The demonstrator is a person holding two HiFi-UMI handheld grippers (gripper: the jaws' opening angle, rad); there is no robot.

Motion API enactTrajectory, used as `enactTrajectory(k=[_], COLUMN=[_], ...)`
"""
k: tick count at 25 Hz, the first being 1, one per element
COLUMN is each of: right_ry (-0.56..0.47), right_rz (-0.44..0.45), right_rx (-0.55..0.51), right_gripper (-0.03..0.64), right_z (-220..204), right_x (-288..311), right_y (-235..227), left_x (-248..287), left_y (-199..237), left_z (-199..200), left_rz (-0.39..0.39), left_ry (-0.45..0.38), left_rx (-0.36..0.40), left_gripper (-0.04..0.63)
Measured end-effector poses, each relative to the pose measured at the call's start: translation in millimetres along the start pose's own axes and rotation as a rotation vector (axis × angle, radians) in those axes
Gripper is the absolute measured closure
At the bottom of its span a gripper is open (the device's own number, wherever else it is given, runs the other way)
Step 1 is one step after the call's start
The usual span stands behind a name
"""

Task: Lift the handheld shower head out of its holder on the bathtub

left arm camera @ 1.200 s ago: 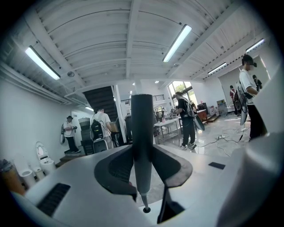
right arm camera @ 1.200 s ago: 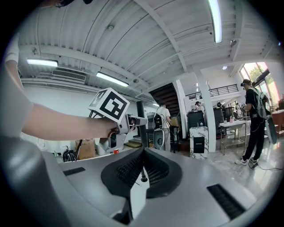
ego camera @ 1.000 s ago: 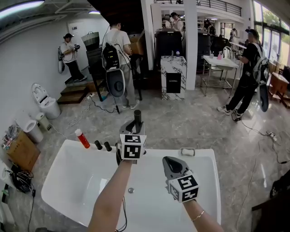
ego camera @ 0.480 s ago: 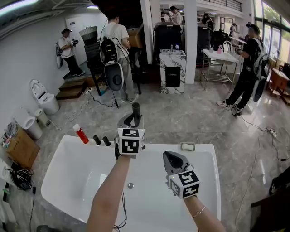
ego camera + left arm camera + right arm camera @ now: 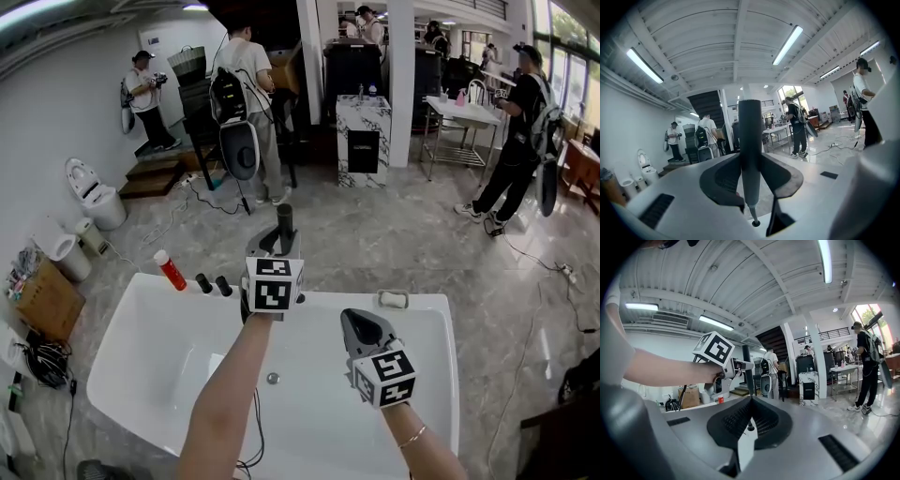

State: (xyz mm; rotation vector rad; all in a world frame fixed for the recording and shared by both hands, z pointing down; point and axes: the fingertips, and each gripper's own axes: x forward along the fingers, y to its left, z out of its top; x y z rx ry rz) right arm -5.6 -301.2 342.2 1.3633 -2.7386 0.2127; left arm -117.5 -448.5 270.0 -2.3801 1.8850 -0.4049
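Note:
The handheld shower head is a dark grey rod that stands upright above the far rim of the white bathtub. My left gripper is shut on its lower part. In the left gripper view the shower head rises between both pads, with a thin fitting at its foot, and the left gripper clamps it. A dark hose hangs down beside my left forearm. My right gripper hovers over the tub basin, shut and empty, to the right of the left one. The right gripper points towards the held shower head.
On the tub's far rim stand a red bottle and two black knobs; a small white dish sits at the right. The drain lies in the basin. Several people and a toilet stand on the marble floor beyond.
The left gripper keeps its hold on the shower head in about the same place. The right gripper has drifted slightly lower over the tub.

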Motion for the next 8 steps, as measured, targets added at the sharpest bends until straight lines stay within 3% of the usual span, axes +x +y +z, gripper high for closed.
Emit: enactTrajectory(k=[8], right_ry=[0.001], right_rz=[-0.007], right_rx=[-0.002], right_gripper=[0.614], right_z=[-2], right_x=[11], right_y=[2], left_x=[5], left_y=[12], left_z=[-8], left_rz=[0.007], left_ry=[0.003], left_rx=[-0.007], left_gripper=[0.448])
